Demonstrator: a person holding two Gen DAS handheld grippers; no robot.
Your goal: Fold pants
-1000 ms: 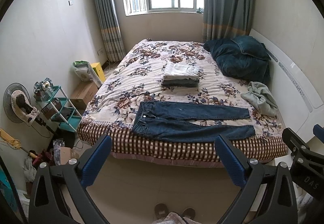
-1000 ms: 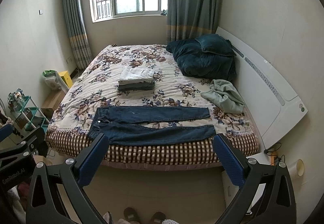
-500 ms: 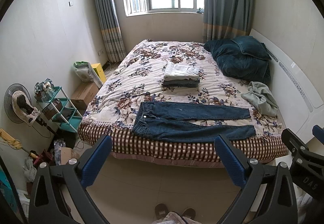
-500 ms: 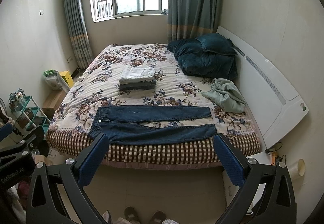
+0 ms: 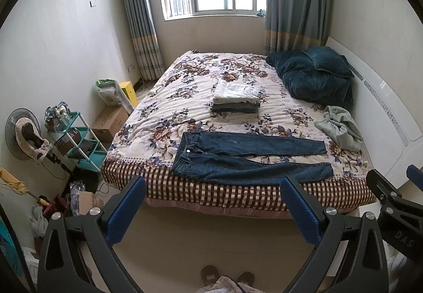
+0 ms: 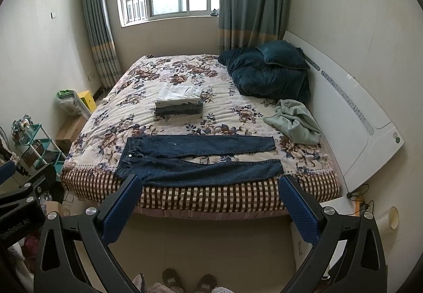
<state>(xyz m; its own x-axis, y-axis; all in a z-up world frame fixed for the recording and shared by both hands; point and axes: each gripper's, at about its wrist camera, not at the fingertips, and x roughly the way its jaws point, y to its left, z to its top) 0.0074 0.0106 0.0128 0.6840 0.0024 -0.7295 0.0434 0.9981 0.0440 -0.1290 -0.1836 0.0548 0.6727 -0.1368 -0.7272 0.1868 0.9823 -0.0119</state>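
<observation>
Dark blue jeans [image 5: 246,158] lie flat along the near edge of the floral bed [image 5: 185,97], waistband to the left, legs spread to the right; they also show in the right wrist view [image 6: 195,158]. My left gripper [image 5: 212,197] is open and empty, held above the floor short of the bed. My right gripper [image 6: 210,196] is open and empty at the same distance. Each gripper shows at the edge of the other's view.
A stack of folded clothes [image 5: 235,97] sits mid-bed. A dark teal quilt and pillow [image 5: 312,73] and a crumpled green garment [image 5: 341,129] lie on the right by the white headboard [image 6: 351,113]. A teal shelf rack [image 5: 79,142], fan and boxes stand on the left.
Both views have shifted slightly; the bed sits a little higher in frame. The jeans have not moved and both grippers stay open.
</observation>
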